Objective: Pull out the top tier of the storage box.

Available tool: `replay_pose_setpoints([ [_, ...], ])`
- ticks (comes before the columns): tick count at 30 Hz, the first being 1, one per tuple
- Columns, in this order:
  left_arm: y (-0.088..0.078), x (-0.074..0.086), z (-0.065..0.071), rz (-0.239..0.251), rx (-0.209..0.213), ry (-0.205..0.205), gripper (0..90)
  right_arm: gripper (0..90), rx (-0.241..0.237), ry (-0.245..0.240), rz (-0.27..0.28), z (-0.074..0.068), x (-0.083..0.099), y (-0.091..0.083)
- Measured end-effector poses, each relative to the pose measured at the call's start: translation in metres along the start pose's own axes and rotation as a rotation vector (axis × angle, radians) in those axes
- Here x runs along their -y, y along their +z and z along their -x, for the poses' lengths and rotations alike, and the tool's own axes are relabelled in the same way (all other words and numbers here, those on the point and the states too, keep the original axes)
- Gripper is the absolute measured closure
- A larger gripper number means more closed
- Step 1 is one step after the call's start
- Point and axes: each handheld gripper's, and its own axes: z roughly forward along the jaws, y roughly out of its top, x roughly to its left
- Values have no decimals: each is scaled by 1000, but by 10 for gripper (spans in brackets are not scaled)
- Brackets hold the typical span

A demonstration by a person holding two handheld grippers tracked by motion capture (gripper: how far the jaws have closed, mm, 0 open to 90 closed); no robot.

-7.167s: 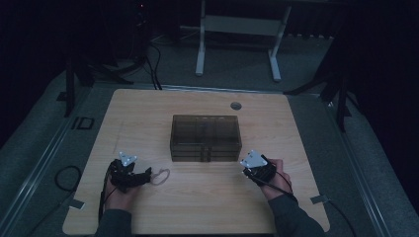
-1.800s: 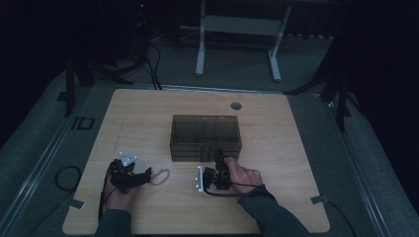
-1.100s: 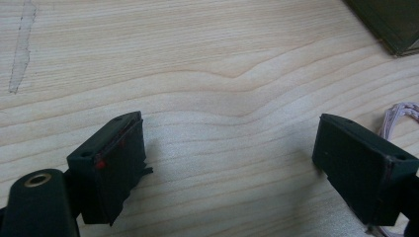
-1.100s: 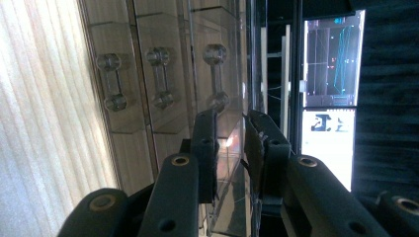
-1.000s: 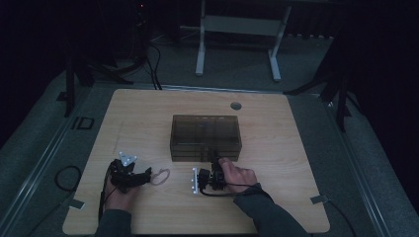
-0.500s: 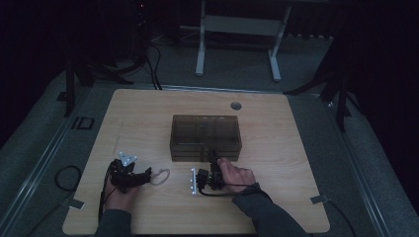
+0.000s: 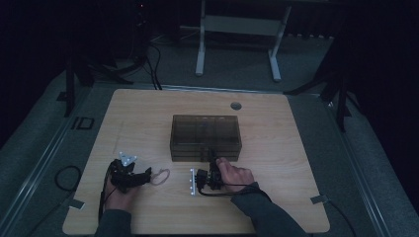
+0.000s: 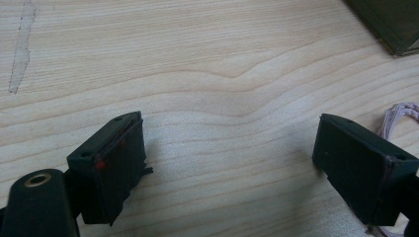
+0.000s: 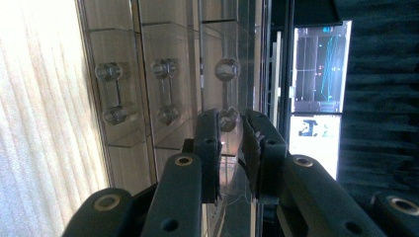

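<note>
Moved since earlier: right gripper (image 7: 211,159) has swung from the table's right side in to the front face of the smoky translucent plastic drawer box (image 7: 205,132); in the last second it holds its place.
Unmoved: left gripper (image 7: 146,174) and the box keep their earlier spots.
Right gripper state: jaws nearly together, pinched on the clear bar handle (image 9: 227,118) of the top drawer; they have just been closing, with the handle between them.
Left gripper state: jaws spread wide, with bare wood between them.
Box position: middle of the light wooden table (image 7: 133,118), just beyond the right hand (image 7: 233,173).
Box orientation: long axis runs across the table, left to right; drawer fronts face the person.
Right gripper view adds: rolled sideways, so the drawers stand as columns; three clear handles show, each a bar between two round knobs.
High view adds: whole layout, with both forearms and the grippers well apart.
Left gripper view adds: wood grain, a pale pink looped band (image 8: 401,114) by one jaw, and a corner of the box.
</note>
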Motion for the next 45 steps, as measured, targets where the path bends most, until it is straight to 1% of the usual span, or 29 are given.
replay_pose_setpoints([
  [5, 0, 0, 0, 0, 0, 0, 133, 798, 8, -10, -2, -2, 0, 1],
  [15, 0, 0, 0, 0, 0, 0, 133, 797, 22, -12, -3, -4, 0, 3],
  [23, 0, 0, 0, 0, 0, 0, 133, 798, 37, -25, -2, -6, 0, 4],
  [37, 0, 0, 0, 0, 0, 0, 133, 794, 44, -29, -3, -7, -1, 6],
  [45, 0, 0, 0, 0, 0, 0, 133, 795, 63, -42, -7, -9, -2, 7],
])
